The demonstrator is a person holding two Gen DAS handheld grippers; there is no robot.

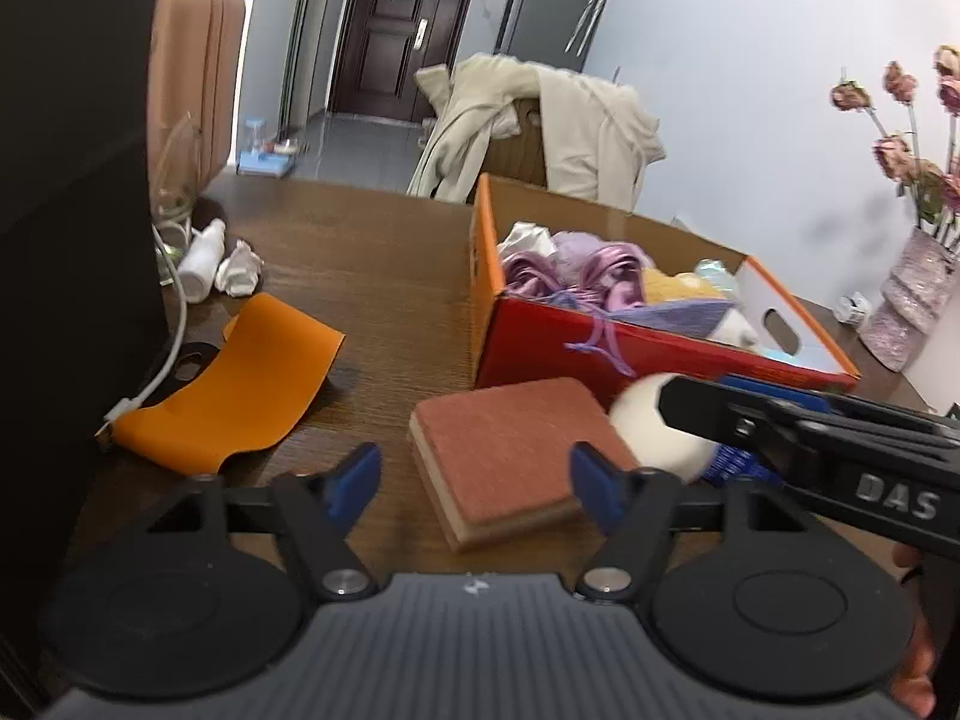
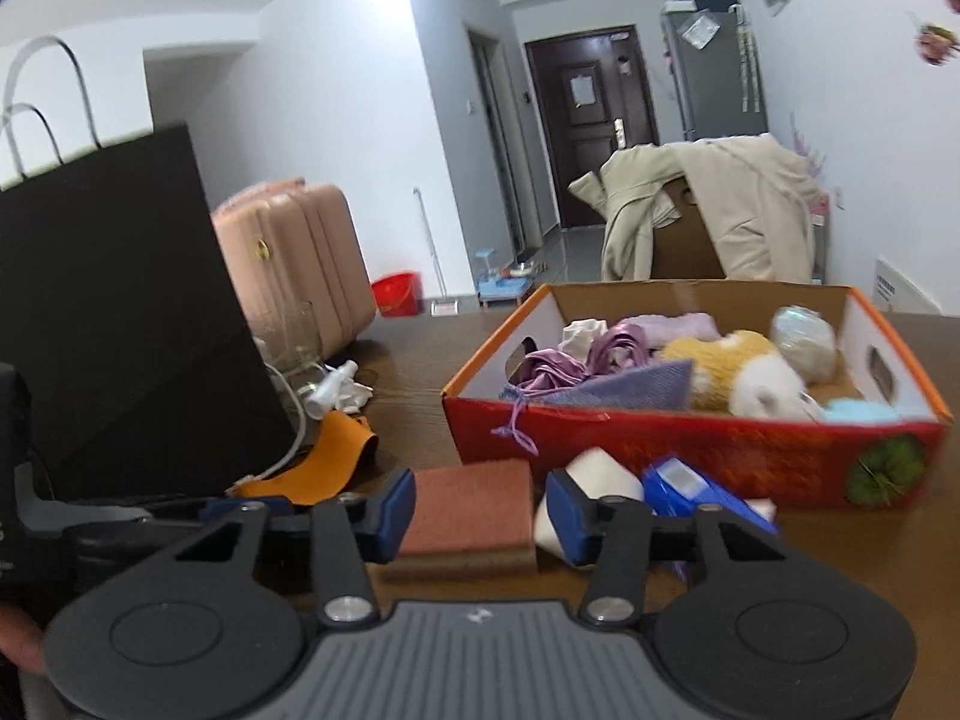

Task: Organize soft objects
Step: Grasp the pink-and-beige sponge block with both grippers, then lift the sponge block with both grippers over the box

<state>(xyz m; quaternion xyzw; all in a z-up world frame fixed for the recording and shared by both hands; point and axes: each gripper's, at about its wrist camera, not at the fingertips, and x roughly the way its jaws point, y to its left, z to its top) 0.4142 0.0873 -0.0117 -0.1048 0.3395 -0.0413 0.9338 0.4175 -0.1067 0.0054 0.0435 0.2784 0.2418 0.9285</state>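
A reddish-brown sponge [image 1: 510, 450] [image 2: 471, 507] lies on the wooden table in front of an orange-red cardboard box [image 1: 600, 354] [image 2: 690, 450] filled with soft items: purple cloths, a yellow and white plush, a pale blue piece. My left gripper [image 1: 477, 483] is open, its blue pads on either side of the sponge's near end. My right gripper [image 2: 480, 507] is open, with the sponge between its pads. A white soft ball [image 1: 654, 426] [image 2: 591, 480] lies right of the sponge, beside a blue packet [image 2: 690, 486]. The right gripper's body crosses the left wrist view at the right.
A black paper bag [image 2: 120, 312] stands at the left. An orange sheet [image 1: 240, 384], a white cable, a small white bottle [image 1: 201, 258] and crumpled tissue lie left of the box. A vase of dried flowers [image 1: 912, 294] stands at the far right.
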